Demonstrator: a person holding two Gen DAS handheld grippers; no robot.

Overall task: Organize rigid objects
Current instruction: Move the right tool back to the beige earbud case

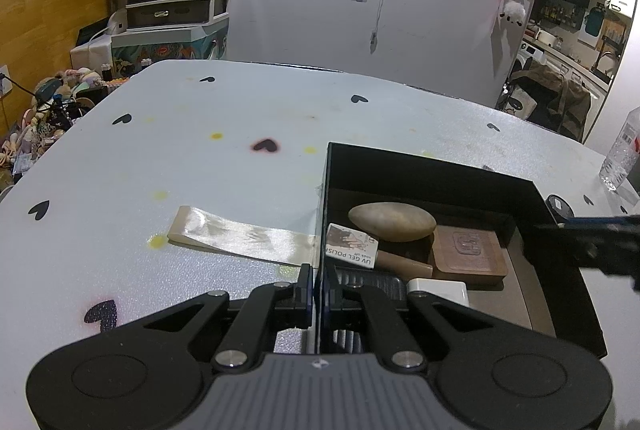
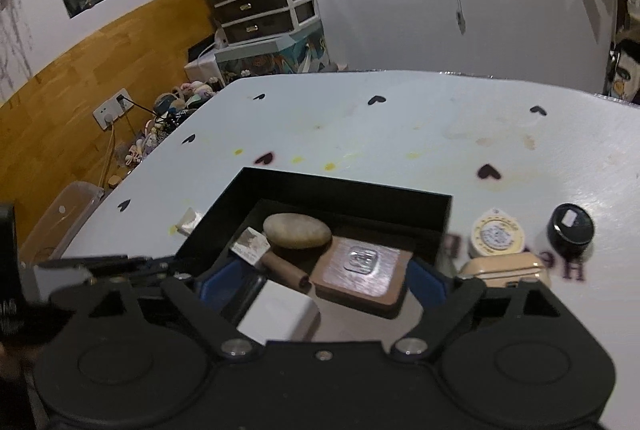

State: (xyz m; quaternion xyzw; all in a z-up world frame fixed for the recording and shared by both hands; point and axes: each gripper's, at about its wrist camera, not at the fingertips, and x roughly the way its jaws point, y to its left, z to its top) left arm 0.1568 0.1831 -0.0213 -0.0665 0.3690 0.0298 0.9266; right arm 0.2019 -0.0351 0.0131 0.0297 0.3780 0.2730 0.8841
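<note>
box: black open box (image 1: pixel 432 166) sits on the pale table (image 1: pixel 200 150) with the little black hearts, toward the near right side in the left wrist view

stone: smooth tan oval stone (image 2: pixel 297 230) lies flat at the back of the box, long axis running side to side across it, resting partly on the stuff under it

roller: brown wooden cylinder (image 2: pixel 286 270) lies under the stone's front edge, long axis slanting from back-left to front-right in the right wrist view, open dark end pointing toward the camera

wood block: square brown block (image 2: pixel 362 272) with a raised clear stamp shape on top, flat, just right of the roller

gel polish pack: small white carton (image 1: pixel 352 244) reading "UV GEL POLISH", tilted, leaning at the left wall beside the stone

white block: plain white box (image 2: pixel 276 314) at the near end of the box

outside the box: cream round tin (image 2: pixel 497 236), black round jar (image 2: pixel 570 230) and a beige case (image 2: pixel 504 270) stand on the table just right of the box; a shiny ribbon strip (image 1: pixel 240 236) lies to its left

left gripper (image 1: pixel 318 294): pinched tight onto the box's left wall

right gripper (image 2: pixel 324 288): jaws spread wide over the near end of the box, nothing between the pads being squeezed
</note>
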